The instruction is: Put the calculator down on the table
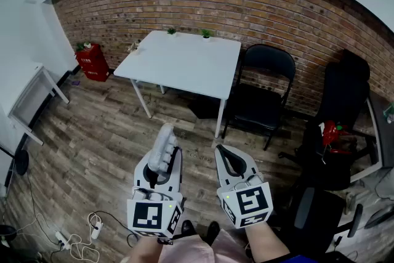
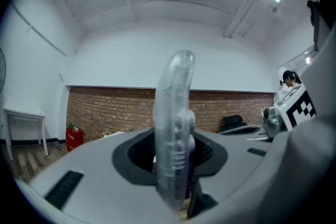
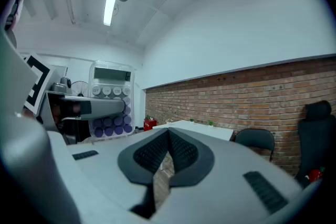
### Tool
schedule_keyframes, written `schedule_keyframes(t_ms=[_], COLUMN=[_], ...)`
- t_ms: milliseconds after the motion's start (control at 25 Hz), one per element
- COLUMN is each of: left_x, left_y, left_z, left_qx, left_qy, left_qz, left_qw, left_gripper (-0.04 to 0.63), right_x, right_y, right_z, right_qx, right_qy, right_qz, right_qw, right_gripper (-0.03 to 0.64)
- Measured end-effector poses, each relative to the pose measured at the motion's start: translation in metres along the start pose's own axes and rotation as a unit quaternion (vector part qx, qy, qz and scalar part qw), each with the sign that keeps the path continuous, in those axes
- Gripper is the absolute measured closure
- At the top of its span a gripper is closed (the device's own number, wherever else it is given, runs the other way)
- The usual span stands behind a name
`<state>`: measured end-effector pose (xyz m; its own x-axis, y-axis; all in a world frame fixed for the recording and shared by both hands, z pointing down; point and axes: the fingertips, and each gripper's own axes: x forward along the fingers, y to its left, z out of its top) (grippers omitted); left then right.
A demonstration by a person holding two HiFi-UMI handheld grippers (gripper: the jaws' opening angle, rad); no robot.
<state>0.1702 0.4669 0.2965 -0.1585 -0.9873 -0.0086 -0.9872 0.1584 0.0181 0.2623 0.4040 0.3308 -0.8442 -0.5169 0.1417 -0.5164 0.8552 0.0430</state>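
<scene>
A white calculator (image 1: 163, 143) with purple keys stands on edge between the jaws of my left gripper (image 1: 165, 160), which is shut on it, low over the wooden floor. In the left gripper view the calculator (image 2: 176, 123) rises edge-on from between the pads. The right gripper view shows the calculator's (image 3: 110, 102) key face at the left. My right gripper (image 1: 226, 154) is beside the left one, shut with nothing in it (image 3: 163, 162). The white table (image 1: 184, 61) stands ahead by the brick wall, some way off from both grippers.
A black folding chair (image 1: 261, 95) stands right of the table and a black office chair (image 1: 338, 132) further right. A red container (image 1: 92, 61) sits at the wall on the left, near a small white side table (image 1: 31, 101). Cables (image 1: 80, 237) lie on the floor.
</scene>
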Motion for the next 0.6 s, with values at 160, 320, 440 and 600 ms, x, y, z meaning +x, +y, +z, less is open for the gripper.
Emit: schedule_keyframes(t_ms=[160, 320, 440, 600], left_x=[-0.003, -0.005, -0.006, -0.002], left_y=[-0.001, -0.005, -0.012, -0.022], left_z=[0.0, -0.001, -0.001, -0.001], left_qx=[-0.002, 0.0, 0.0, 0.0], left_qy=[0.001, 0.005, 0.007, 0.006], left_qz=[-0.003, -0.002, 0.0, 0.005], left_qw=[1.0, 1.0, 1.0, 1.0], left_gripper=[0.457, 0.457, 0.457, 0.457], right_x=[-0.003, -0.007, -0.014, -0.019], right_y=[0.003, 0.004, -0.001, -0.01], right_z=[0.001, 0.0, 0.001, 0.0], right_qx=[0.0, 0.001, 0.002, 0.002], right_qy=[0.0, 0.001, -0.003, -0.006], right_qz=[0.001, 0.004, 0.004, 0.015], right_qw=[1.0, 1.0, 1.0, 1.0], right_gripper=[0.618, 0.618, 0.618, 0.609])
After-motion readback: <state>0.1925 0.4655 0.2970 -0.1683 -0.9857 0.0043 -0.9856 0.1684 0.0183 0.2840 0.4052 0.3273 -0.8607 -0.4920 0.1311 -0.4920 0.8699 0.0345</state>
